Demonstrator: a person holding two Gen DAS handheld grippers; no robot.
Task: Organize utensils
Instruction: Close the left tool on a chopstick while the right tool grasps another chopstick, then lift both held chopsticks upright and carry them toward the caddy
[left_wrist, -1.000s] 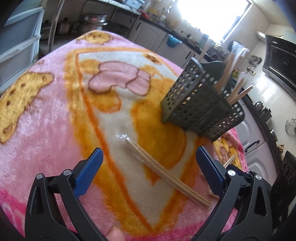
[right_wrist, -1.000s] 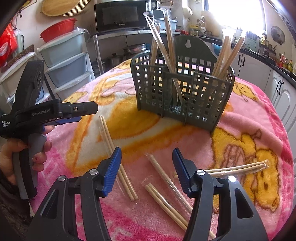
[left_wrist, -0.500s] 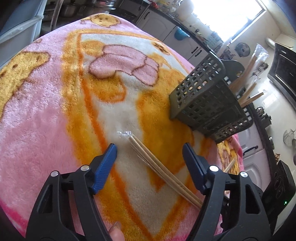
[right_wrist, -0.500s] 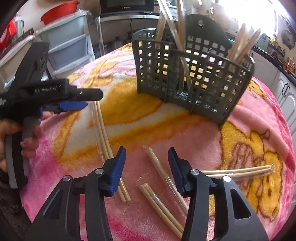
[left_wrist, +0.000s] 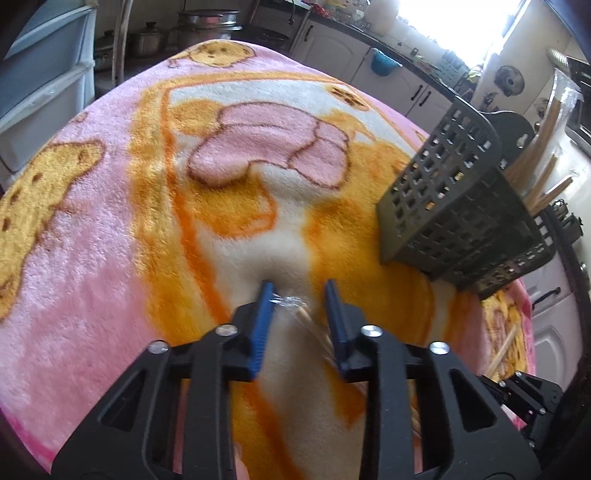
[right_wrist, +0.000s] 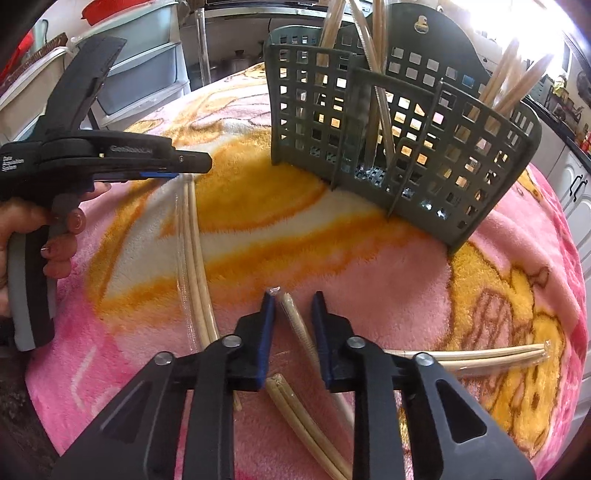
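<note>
Both grippers had lowered and narrowed since the earlier frames. Nearest the right wrist camera, the right gripper (right_wrist: 293, 295) straddled the tip of a wrapped pair of chopsticks (right_wrist: 295, 323) lying on the blanket; its blue fingers (right_wrist: 266, 332) stood slightly apart beside the pair, not pressing it. Another wrapped pair (right_wrist: 295, 413) lay just below, and a third (right_wrist: 480, 356) lay off to the right. The left gripper (left_wrist: 298, 286) was likewise parted around the clear wrapper end of a long pair (right_wrist: 194, 258), one finger touching the wrapper, not clamped. A hand (right_wrist: 55, 236) with painted nails held that tool. All rested on a fluffy pink and orange cartoon blanket (left_wrist: 110, 240) covering the table. Farther back stood a grey slotted utensil caddy (right_wrist: 406, 129) with more chopsticks upright inside. Beyond were plastic drawers (right_wrist: 140, 74), metal pots (left_wrist: 147, 37), white kitchen cabinets (left_wrist: 332, 55) and a bright window (left_wrist: 450, 22)
</note>
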